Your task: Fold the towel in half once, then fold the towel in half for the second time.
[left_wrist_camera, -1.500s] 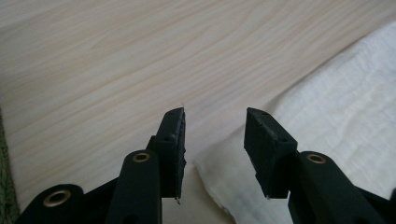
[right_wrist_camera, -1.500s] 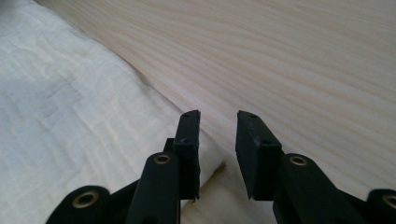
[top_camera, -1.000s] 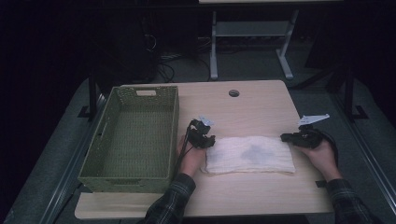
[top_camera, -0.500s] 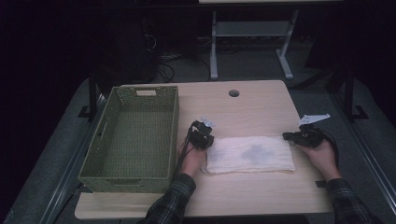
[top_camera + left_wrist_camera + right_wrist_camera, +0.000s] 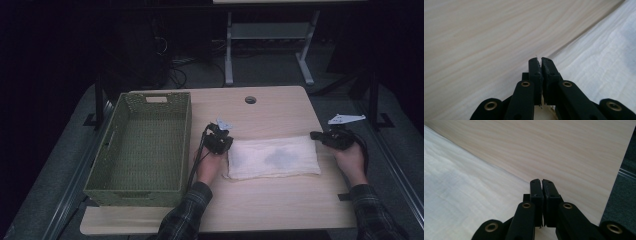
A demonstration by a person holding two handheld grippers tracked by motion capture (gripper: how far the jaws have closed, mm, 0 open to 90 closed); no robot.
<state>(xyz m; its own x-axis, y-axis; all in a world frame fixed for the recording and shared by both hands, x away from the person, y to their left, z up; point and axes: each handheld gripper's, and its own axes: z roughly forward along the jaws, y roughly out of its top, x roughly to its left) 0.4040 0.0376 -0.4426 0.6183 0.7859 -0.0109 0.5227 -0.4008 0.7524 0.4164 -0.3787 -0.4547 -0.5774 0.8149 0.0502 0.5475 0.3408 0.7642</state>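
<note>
A folded white towel (image 5: pixel 272 157) with faint grey patches lies flat in the middle of the light wooden table (image 5: pixel 270 112). My left gripper (image 5: pixel 220 140) is at the towel's far left corner. In the left gripper view its jaws are pressed together, with the towel's edge (image 5: pixel 599 57) just to their right. My right gripper (image 5: pixel 325 136) is at the towel's far right corner, near the table's right edge. There too the jaws are shut, tips at the edge of the towel (image 5: pixel 461 190). I see no cloth between either pair of jaws.
A green woven basket (image 5: pixel 145 145) with nothing in it stands on the left part of the table, close to my left hand. A round cable hole (image 5: pixel 250 99) sits near the far edge. A dark floor and a desk frame (image 5: pixel 270 55) lie beyond.
Both grippers have shifted only slightly at the towel's two far corners. The basket has not moved.
</note>
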